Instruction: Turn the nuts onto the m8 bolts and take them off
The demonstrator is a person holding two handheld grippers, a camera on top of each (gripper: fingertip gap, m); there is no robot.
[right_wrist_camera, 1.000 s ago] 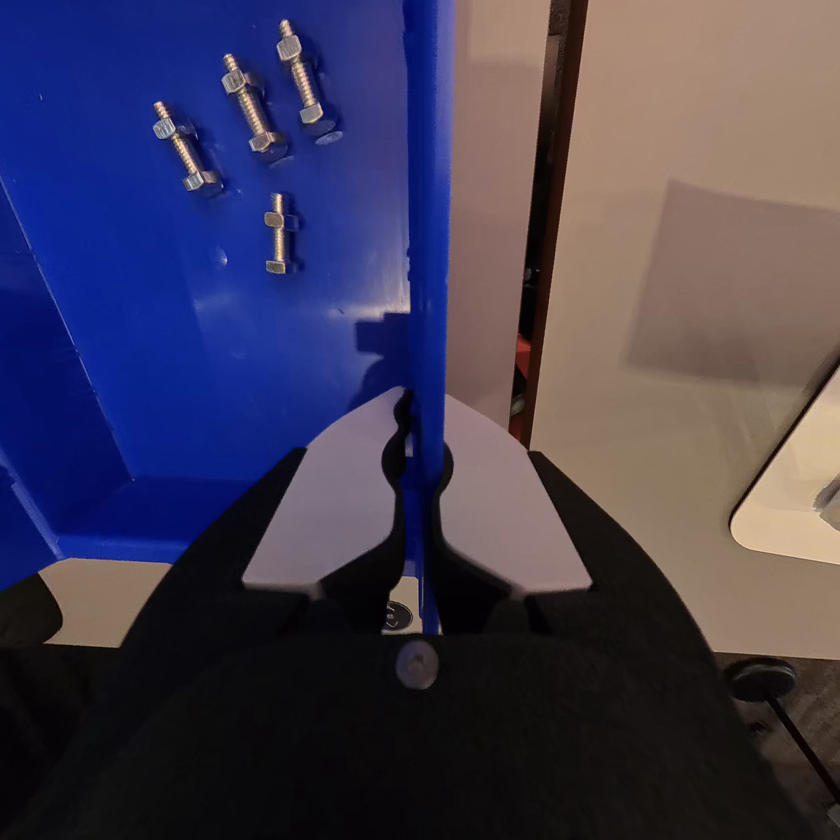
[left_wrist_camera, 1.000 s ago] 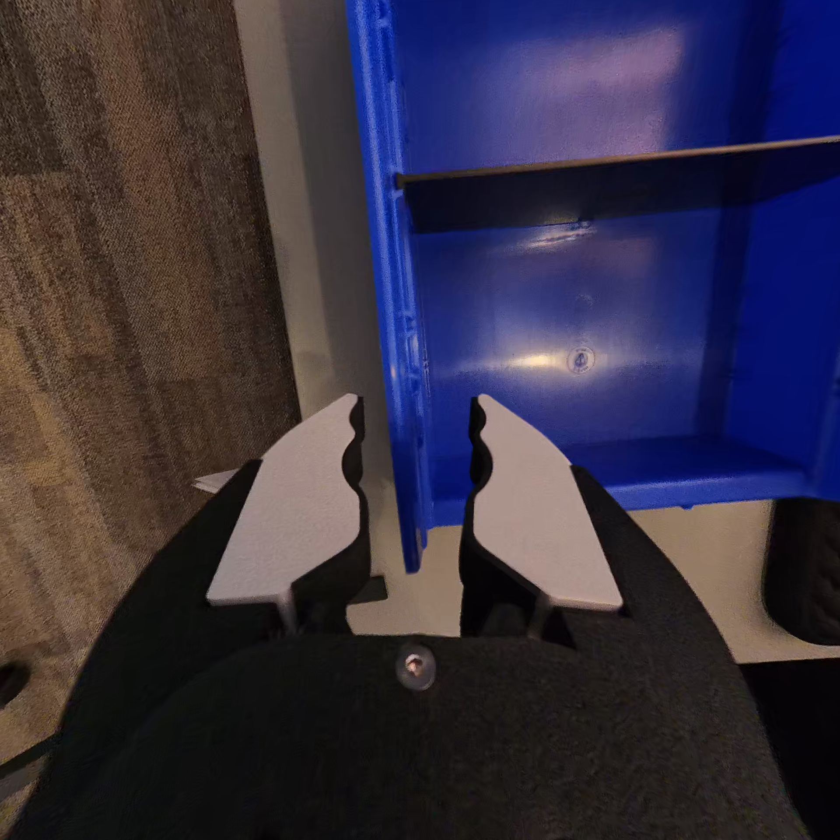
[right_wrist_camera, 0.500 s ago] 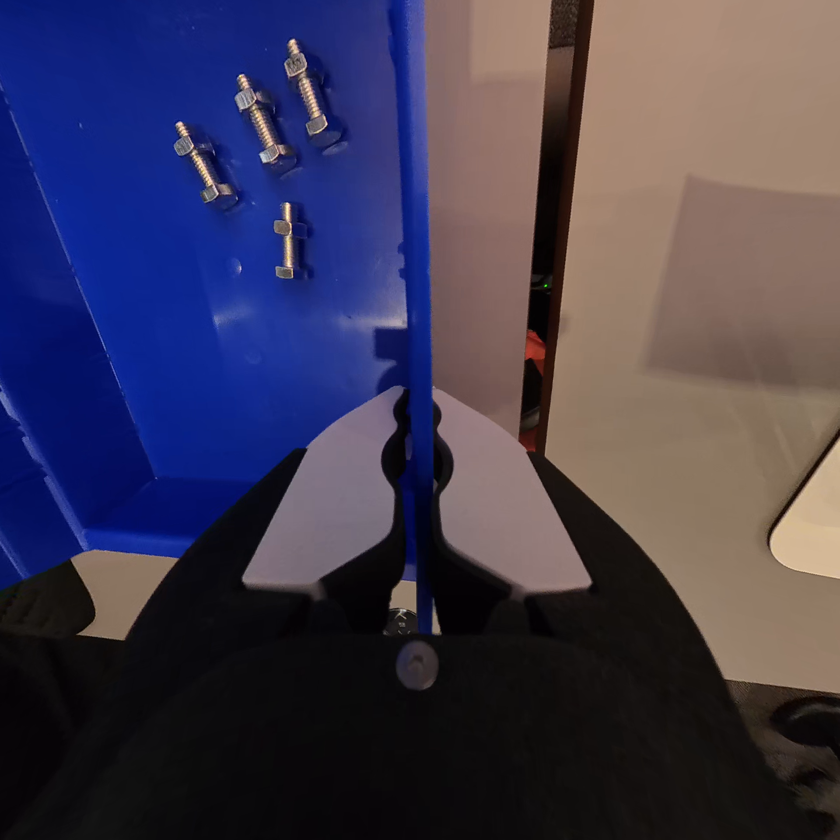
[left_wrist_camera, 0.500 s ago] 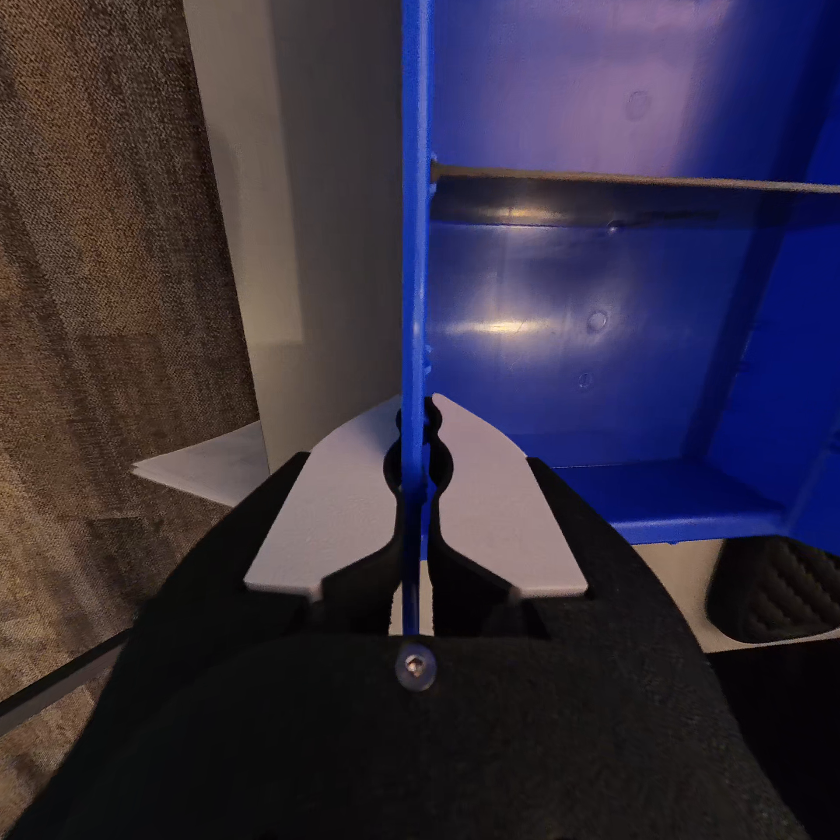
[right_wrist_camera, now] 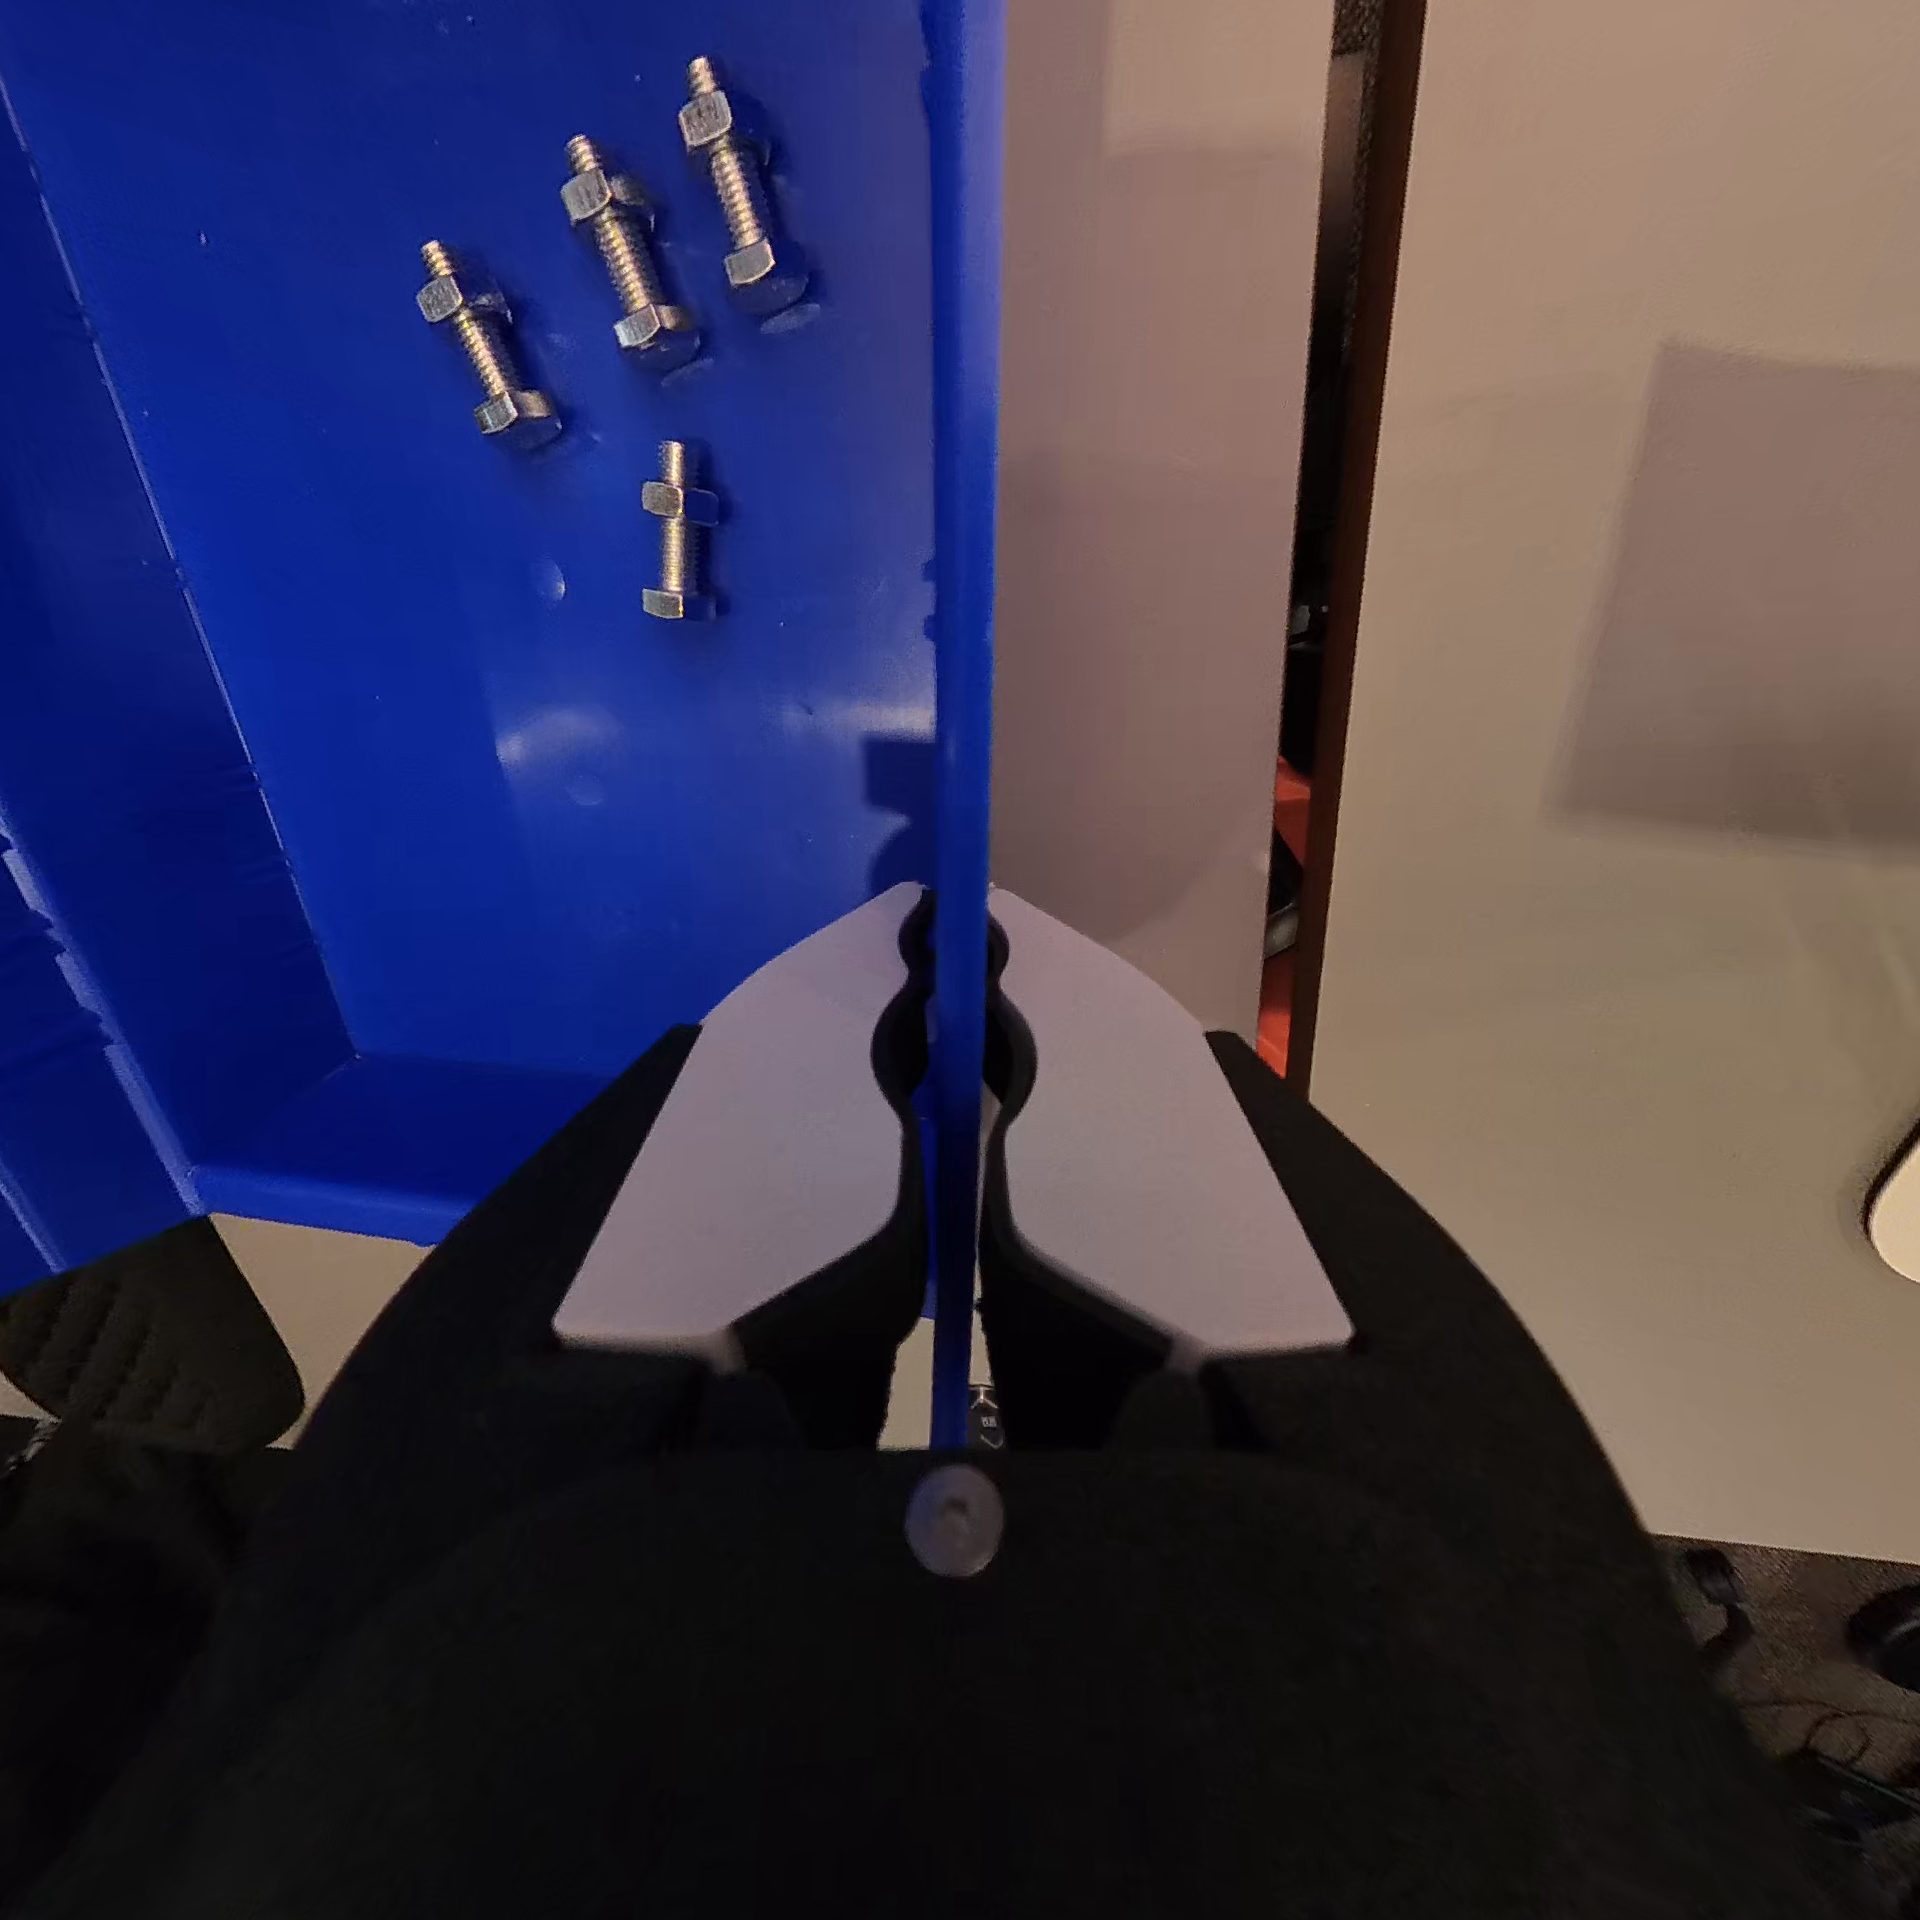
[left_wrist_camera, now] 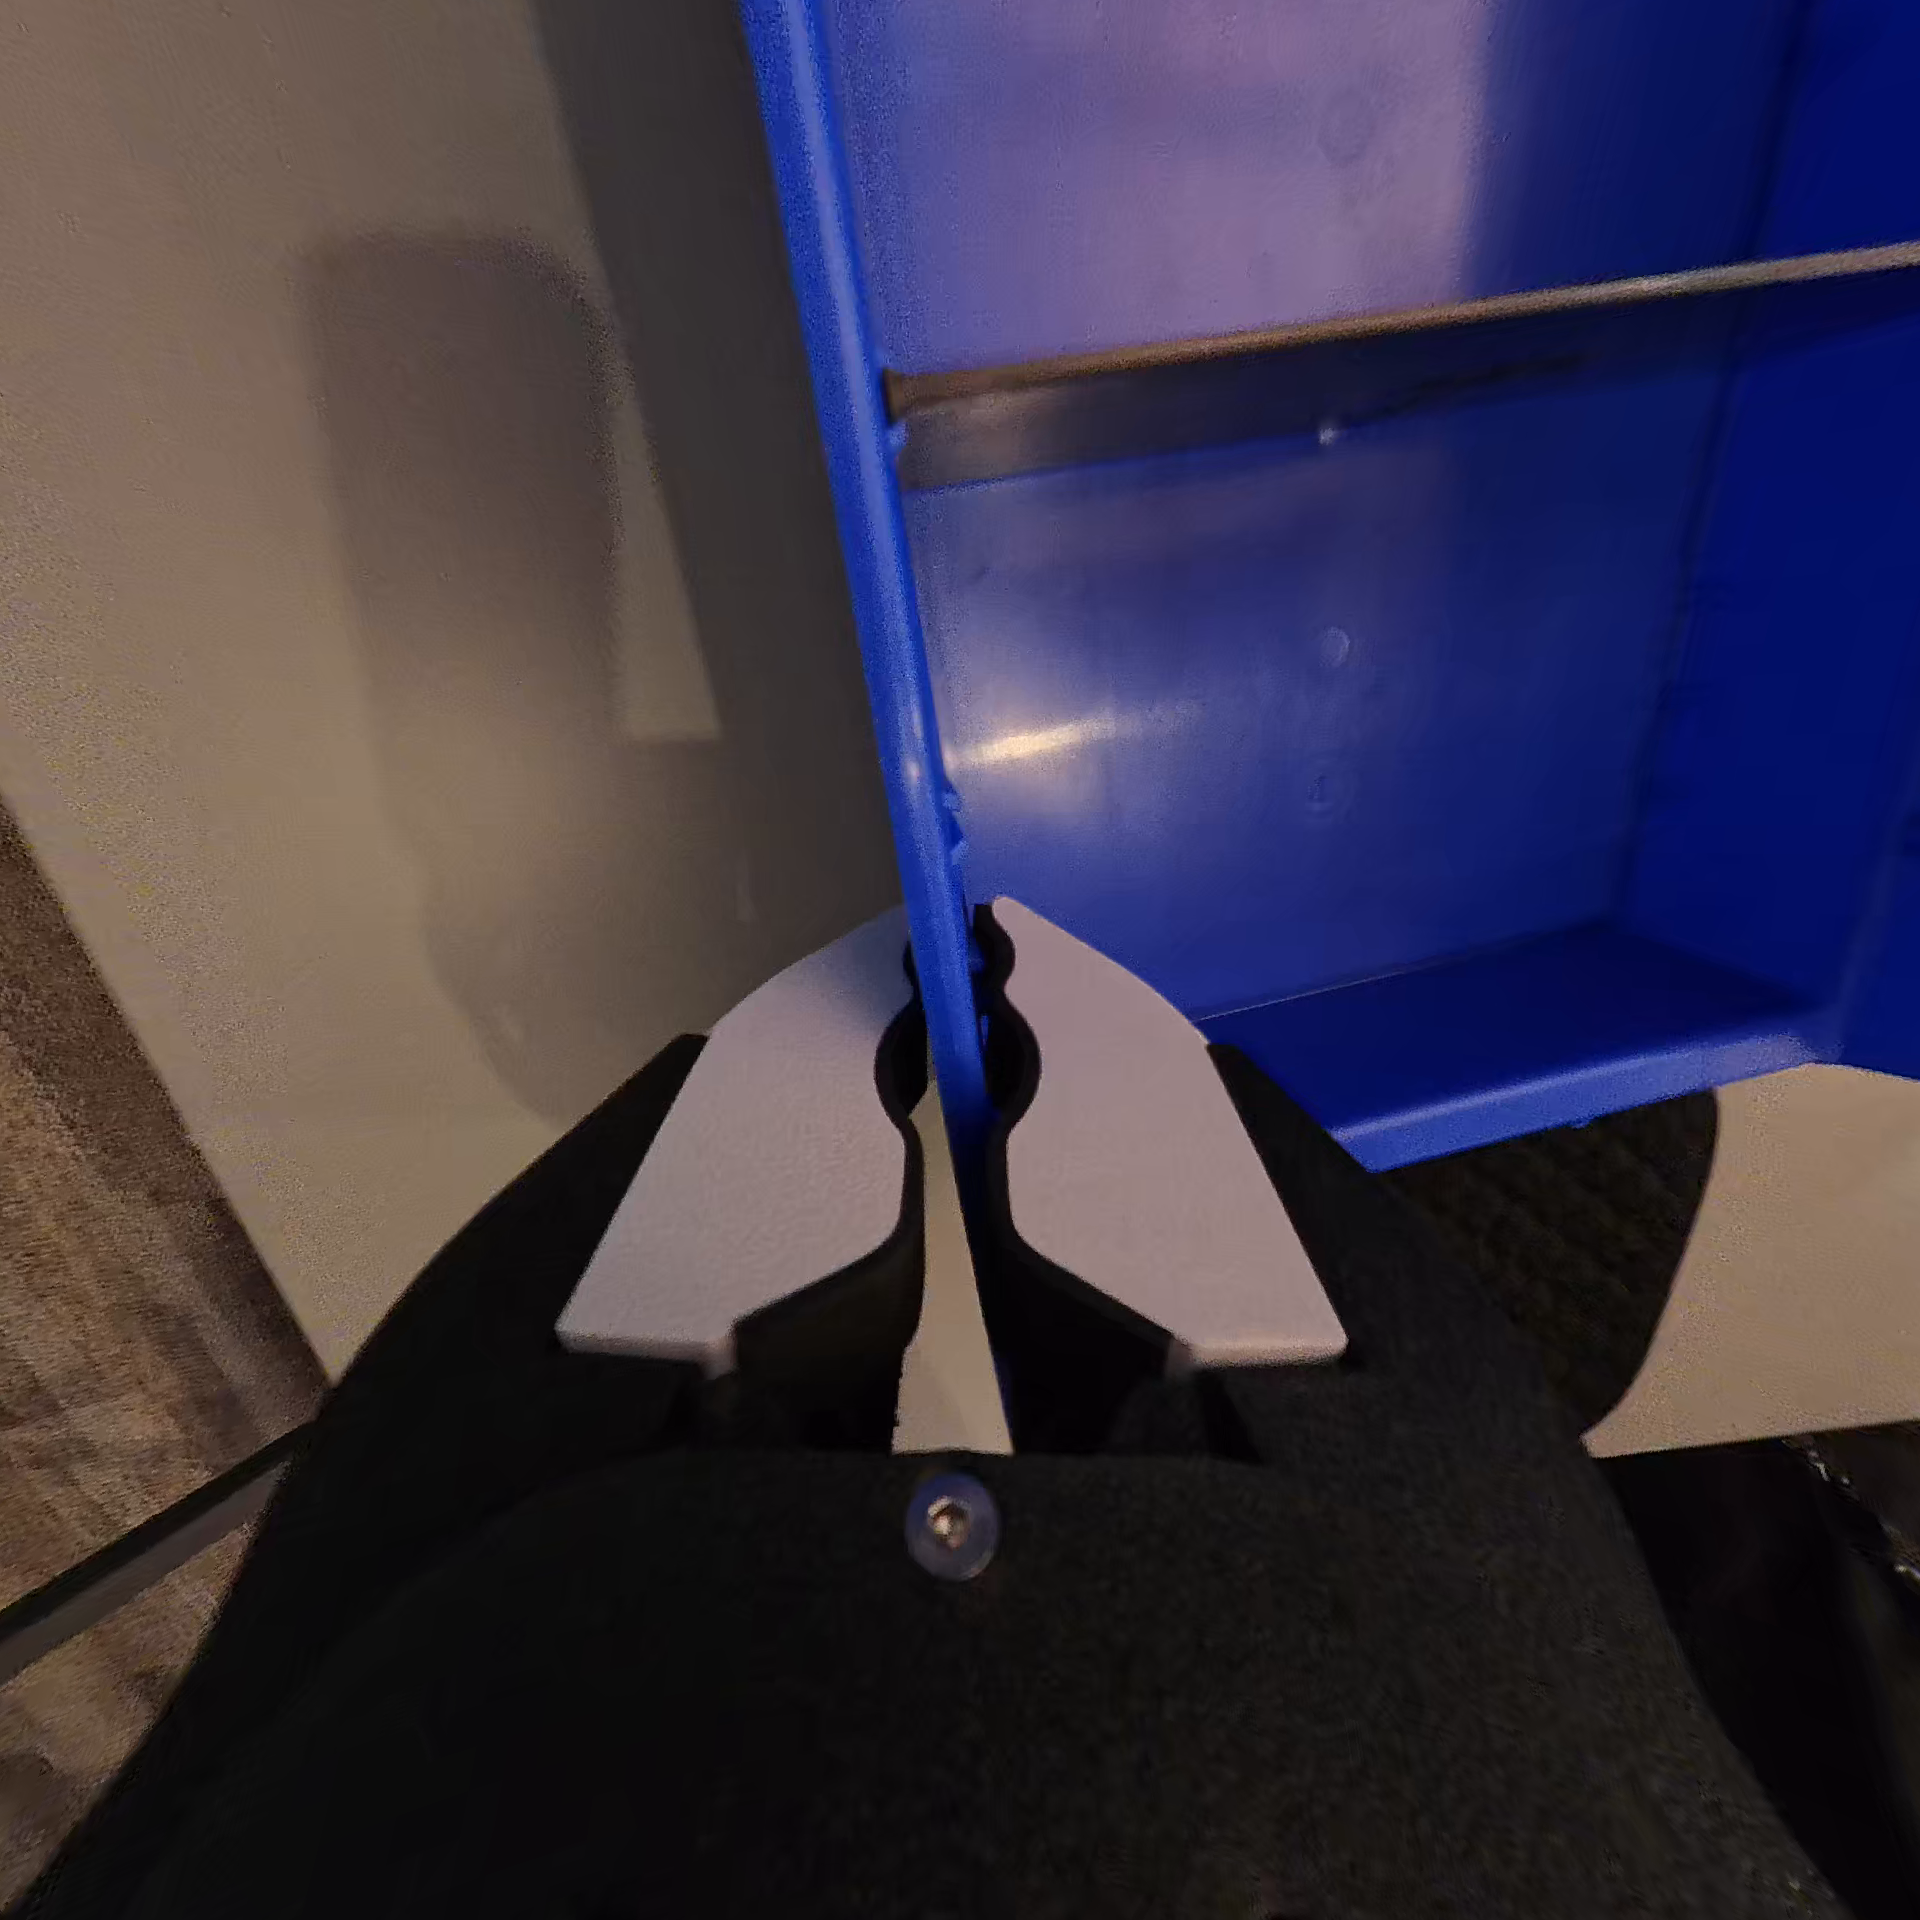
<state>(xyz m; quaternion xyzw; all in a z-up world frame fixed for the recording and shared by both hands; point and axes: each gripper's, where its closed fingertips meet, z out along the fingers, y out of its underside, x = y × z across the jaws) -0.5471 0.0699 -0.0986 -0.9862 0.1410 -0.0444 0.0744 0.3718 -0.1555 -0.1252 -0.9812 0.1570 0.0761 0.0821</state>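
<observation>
While each hand-held gripper, left and right, is clenched on a side wall of the blue bin, its four bolts already wear nuts, leaving unscrewing, by my judgement.

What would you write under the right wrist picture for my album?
Right claw pinching the blue bin's side wall, with four bolts wearing nuts lying inside.

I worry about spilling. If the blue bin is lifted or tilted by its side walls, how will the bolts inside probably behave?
The four bolts lie loose on the glossy floor of the blue bin, so they would likely slide. Their round shanks may roll, though the nuts and heads should limit that. The thin walls might flex a little under the right gripper.
</observation>
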